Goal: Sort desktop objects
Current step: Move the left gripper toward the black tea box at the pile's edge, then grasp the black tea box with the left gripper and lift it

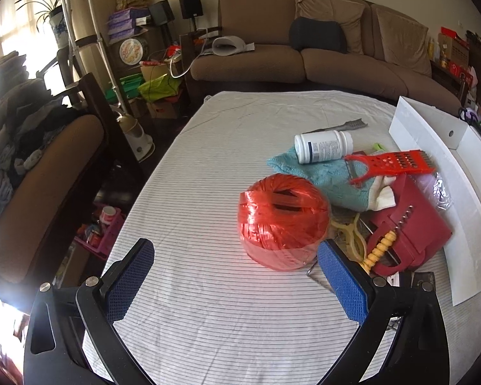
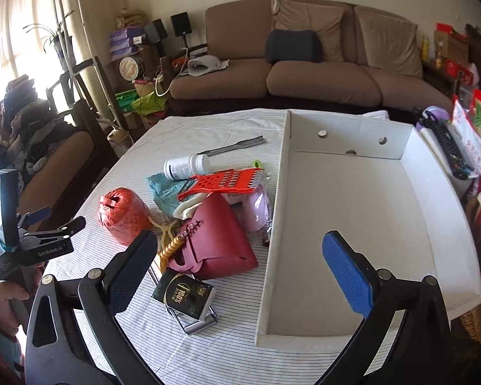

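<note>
Both grippers' fingers are gaping wide, holding nothing. The left gripper [image 1: 237,276] is facing the twine ball [image 1: 283,221] on the bench [image 1: 208,166]. Only the right gripper [image 2: 240,266] is seeing the white tray's [image 2: 336,192] empty inside, the pile [image 2: 215,199] just beside it.

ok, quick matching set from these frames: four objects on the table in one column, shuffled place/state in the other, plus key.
Things:
1. ball of red twine
2. white pill bottle
3. orange-red grater
4. white cardboard tray

Places/states:
A. lying on its side, resting on the teal cloth
B. nothing inside it, right of the pile
C. standing alone on the striped cloth, left of the pile
D. propped on top of the pile, above the dark red pouch

Pairs: 1-C, 2-A, 3-D, 4-B
</note>
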